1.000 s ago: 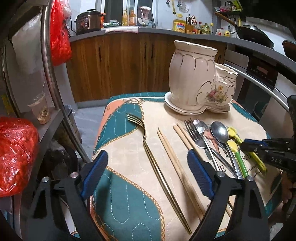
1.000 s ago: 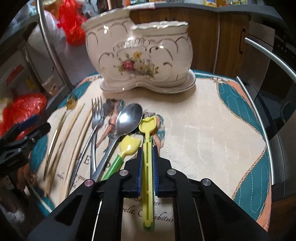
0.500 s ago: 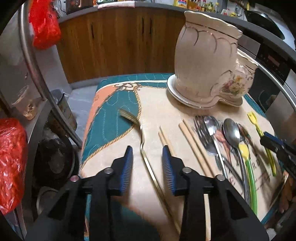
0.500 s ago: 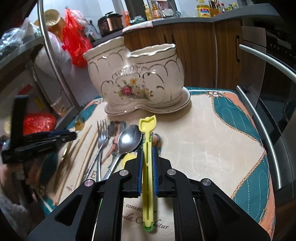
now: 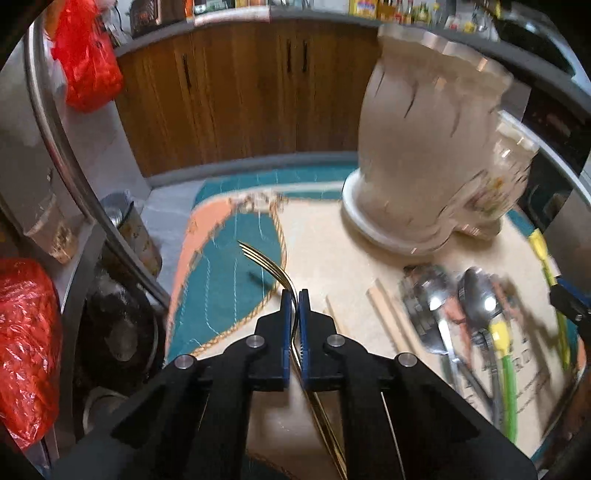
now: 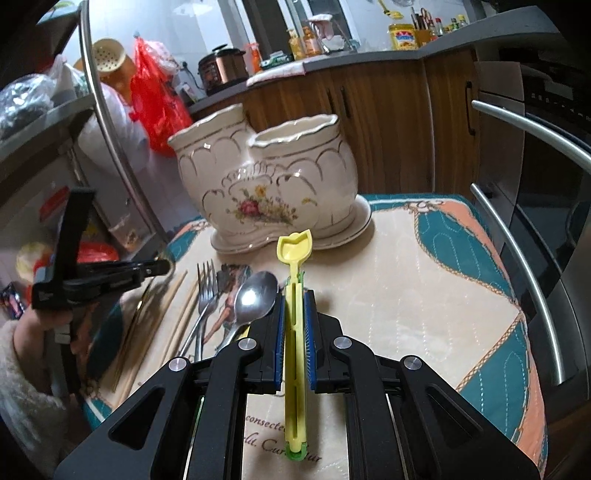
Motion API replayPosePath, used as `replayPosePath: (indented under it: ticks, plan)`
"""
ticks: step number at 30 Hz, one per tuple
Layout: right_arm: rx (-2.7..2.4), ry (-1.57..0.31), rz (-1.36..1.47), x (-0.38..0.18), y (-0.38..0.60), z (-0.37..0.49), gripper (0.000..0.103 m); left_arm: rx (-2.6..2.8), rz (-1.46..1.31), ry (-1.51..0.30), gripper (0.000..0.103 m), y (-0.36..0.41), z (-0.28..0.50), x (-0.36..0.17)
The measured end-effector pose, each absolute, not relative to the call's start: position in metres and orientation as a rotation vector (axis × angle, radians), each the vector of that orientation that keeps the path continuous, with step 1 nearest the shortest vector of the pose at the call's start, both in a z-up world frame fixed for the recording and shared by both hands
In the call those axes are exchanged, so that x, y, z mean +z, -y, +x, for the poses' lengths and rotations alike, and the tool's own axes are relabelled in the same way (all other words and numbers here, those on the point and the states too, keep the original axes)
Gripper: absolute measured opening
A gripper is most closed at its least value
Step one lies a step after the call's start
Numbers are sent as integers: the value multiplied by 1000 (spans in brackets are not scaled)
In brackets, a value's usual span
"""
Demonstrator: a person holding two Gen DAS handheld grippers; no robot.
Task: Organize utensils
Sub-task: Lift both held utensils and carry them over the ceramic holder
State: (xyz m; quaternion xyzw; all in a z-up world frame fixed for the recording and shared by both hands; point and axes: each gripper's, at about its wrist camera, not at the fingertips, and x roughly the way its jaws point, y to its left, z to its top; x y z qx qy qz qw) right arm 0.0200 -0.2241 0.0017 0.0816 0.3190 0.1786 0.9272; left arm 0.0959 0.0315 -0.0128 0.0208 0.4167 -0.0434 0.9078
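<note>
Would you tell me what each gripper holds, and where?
Left gripper clamps the gold fork at its neck; right gripper clamps the yellow utensil mid-handle.

- Setting: a home kitchen.
- Dark wooden base cabinets with slim black handles (image 6: 373, 107) under a grey counter (image 6: 480, 42).
- Copper-coloured electric pressure cooker (image 6: 221, 68), yellow-lidded jar (image 6: 402, 36) and small condiment bottles (image 6: 304, 44) along that counter.
- Black built-in oven with curved steel bar handles (image 6: 546, 122).
- Red plastic bags (image 6: 159, 107) and a yellow perforated plastic colander (image 6: 112, 62) hung on a steel rack.
- Cream ceramic two-pot utensil holder with floral print (image 6: 273, 184) on a quilted teal-and-peach cloth (image 6: 424, 295).
</note>
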Motion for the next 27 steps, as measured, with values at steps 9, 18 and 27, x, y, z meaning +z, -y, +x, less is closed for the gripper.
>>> replayPosePath:
  ticks: [9, 18, 27]
  plan:
    - [363, -491, 223, 47, 241, 24, 11, -176, 19, -540, 3, -31, 44, 69]
    - [432, -342, 244, 120, 239, 80, 11, -175, 65, -315, 3, -23, 34, 170]
    - [490, -392, 372, 115, 229, 149, 11, -205, 54, -213, 3, -2, 55, 239]
